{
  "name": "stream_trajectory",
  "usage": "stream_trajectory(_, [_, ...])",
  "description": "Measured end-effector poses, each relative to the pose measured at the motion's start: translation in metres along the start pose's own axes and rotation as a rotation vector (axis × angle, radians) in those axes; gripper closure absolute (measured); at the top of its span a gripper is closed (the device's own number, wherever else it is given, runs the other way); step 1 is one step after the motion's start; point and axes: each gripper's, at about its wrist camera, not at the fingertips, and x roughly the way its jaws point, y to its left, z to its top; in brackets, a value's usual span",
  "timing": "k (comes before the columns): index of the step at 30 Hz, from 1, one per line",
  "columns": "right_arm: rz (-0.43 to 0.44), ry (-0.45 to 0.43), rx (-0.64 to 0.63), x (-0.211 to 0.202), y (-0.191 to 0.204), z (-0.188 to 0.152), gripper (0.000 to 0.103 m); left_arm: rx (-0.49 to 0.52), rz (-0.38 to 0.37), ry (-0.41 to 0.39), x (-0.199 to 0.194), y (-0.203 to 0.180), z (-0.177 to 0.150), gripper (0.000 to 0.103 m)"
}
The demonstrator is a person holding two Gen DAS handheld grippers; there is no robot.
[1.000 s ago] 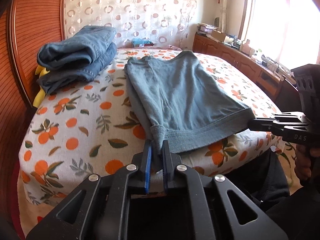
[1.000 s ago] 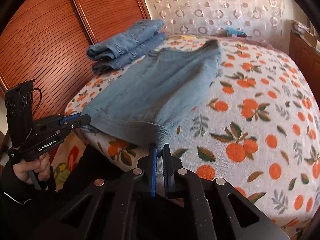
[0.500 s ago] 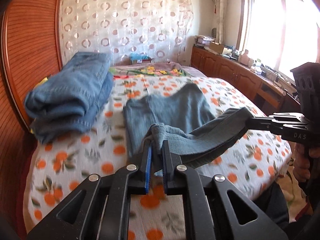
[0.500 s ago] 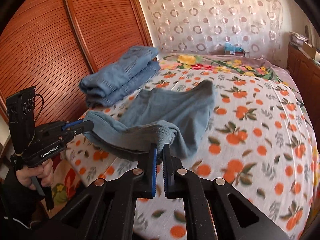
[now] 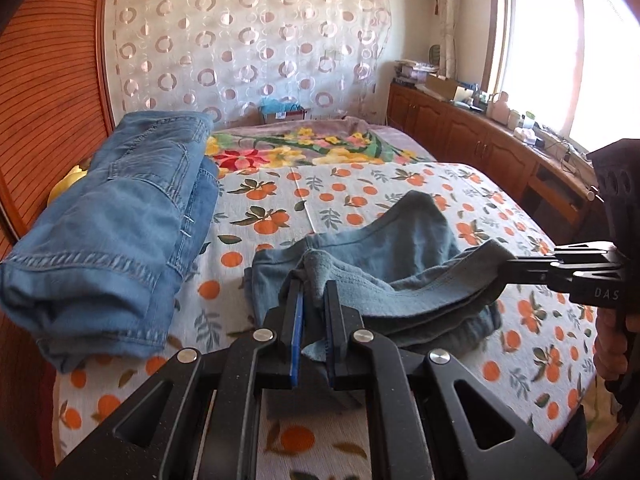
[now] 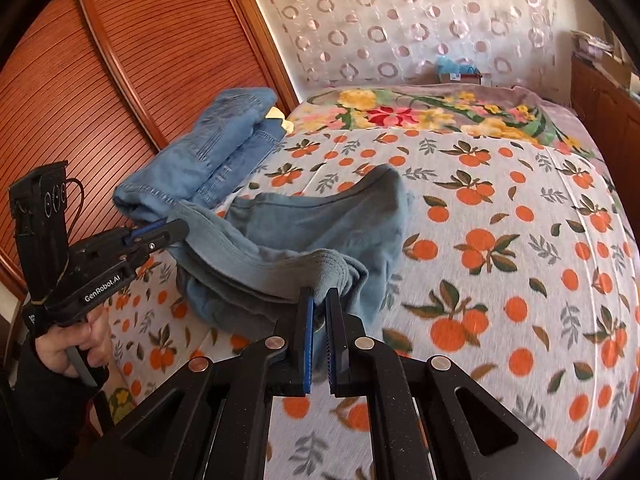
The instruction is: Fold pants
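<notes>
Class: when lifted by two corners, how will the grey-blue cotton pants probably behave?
The grey-blue cotton pants are probably floppy: the hem sags between the left gripper and right gripper. Likely light, since pinches at two corners hold them. Probably not slippery; the cloth looks matte.

A wide bed (image 5: 400, 184) under a white sheet printed with oranges and leaves carries folded blue denim jeans (image 5: 120, 232) along its left edge, grey-blue cotton pants (image 5: 404, 248) partly resting mid-bed, and what looks like a floral blanket (image 6: 420, 110) across the far end.
</notes>
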Motion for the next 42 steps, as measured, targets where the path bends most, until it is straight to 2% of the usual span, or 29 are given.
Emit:
stream_trajectory(14, [-0.026,-0.068,-0.006,0.037,-0.029,0.028,0.098,0.005,0.015,0.043,0.044,0.011,0.023,0.093])
stream_trajectory(20, [-0.046,-0.085,-0.013,0.044,-0.033,0.032,0.098,-0.010,0.011,0.054,0.048,0.013,0.027,0.092])
stream_trajectory(22, [-0.047,-0.088,-0.012,0.044,-0.034,0.031,0.098,-0.008,0.004,0.055,0.045,0.013,0.027,0.089])
stream_trajectory(24, [-0.046,-0.091,-0.018,0.041,-0.034,0.029,0.098,-0.010,0.001,0.052,0.039,0.014,0.026,0.076])
stream_trajectory(26, [-0.040,-0.090,-0.024,0.038,-0.032,0.025,0.097,-0.014,-0.011,0.037,0.030,0.015,0.024,0.067])
stream_trajectory(27, [-0.042,-0.094,-0.033,0.035,-0.031,0.024,0.096,-0.016,-0.014,0.026,0.024,0.015,0.023,0.065])
stream_trajectory(32, [-0.060,-0.121,-0.079,0.015,-0.024,0.014,0.070,-0.017,-0.023,0.010,0.008,0.018,0.014,0.060])
stream_trajectory(34, [-0.051,-0.122,-0.103,0.012,-0.021,0.012,0.063,-0.010,-0.019,0.022,0.012,0.017,0.010,0.060])
stream_trajectory(42, [-0.032,-0.013,-0.189,0.034,-0.018,0.014,0.057,0.019,-0.023,0.086,0.031,0.012,-0.001,0.059])
